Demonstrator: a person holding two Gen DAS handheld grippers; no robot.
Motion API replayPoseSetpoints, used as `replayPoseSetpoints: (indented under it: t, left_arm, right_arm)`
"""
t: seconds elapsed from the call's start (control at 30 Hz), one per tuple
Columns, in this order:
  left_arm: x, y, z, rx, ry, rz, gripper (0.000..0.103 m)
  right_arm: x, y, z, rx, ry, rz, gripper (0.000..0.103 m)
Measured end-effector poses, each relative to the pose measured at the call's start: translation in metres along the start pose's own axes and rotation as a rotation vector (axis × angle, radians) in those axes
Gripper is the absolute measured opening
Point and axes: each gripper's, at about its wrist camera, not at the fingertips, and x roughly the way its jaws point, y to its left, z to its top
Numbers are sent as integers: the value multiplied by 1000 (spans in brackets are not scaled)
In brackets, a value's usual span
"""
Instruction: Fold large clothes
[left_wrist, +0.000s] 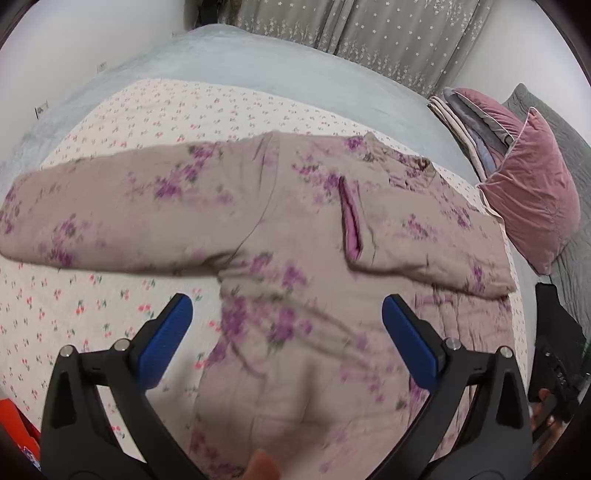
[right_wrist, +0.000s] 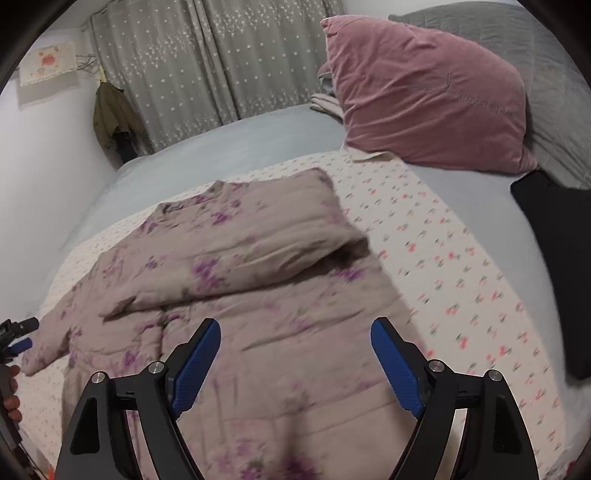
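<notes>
Clearly, a padded floral jacket (left_wrist: 295, 236) is seen spread on a cherry-print quilt (left_wrist: 92, 302) that covers the middle of the bed (left_wrist: 258, 62), the grey-blue bed cover being exposed around the quilt's edges. One sleeve (left_wrist: 110, 218) is stretched straight out to the side across the quilt, while the other sleeve (left_wrist: 436, 243) is laid folded over the body of the garment, a strip of pink lining being exposed at an opening on the chest. The left claw (left_wrist: 287, 328) is held above the lower body of the jacket with its blue pads (left_wrist: 168, 341) spread wide apart and nothing caught between them. The right claw (right_wrist: 295, 365) is likewise held wide open over the jacket's lower half (right_wrist: 266, 280), gripping nothing (whether either claw touches the cloth cannot be told, as the fabric is blurred). A pink velvet pillow (right_wrist: 424, 96) is propped at the head of the bed just beyond the quilt's far corner, with folded bedding (left_wrist: 465, 122) stacked beside it. Grey star-patterned curtains (right_wrist: 207, 66) are hung behind the bed, and a dark green garment (right_wrist: 114, 118) is hung on the wall beside them.
</notes>
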Motion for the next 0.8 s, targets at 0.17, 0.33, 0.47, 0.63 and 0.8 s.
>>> replayPoseSetpoints:
  t: [0.17,0.33,0.47,0.63,0.8]
  left_arm:
    - [22,32,-22,-54,24,16,102]
    - [36,64,-29,-101,80,-49,102]
    - [28,100,-34,-182,1,-37,102]
    - [10,159,-40,-301,-195,-113,102]
    - [-3,209,-42,-312,-290,45,102]
  right_arm:
    - [19,22,-29,-41,57,52,86]
    - [39,39,-44,-59,107,79,86]
    - [45,47,-49,-89,119,86,86]
    - [56,55,-55,-155,138,35,86]
    - [55,60,-58,-191,136,30,86]
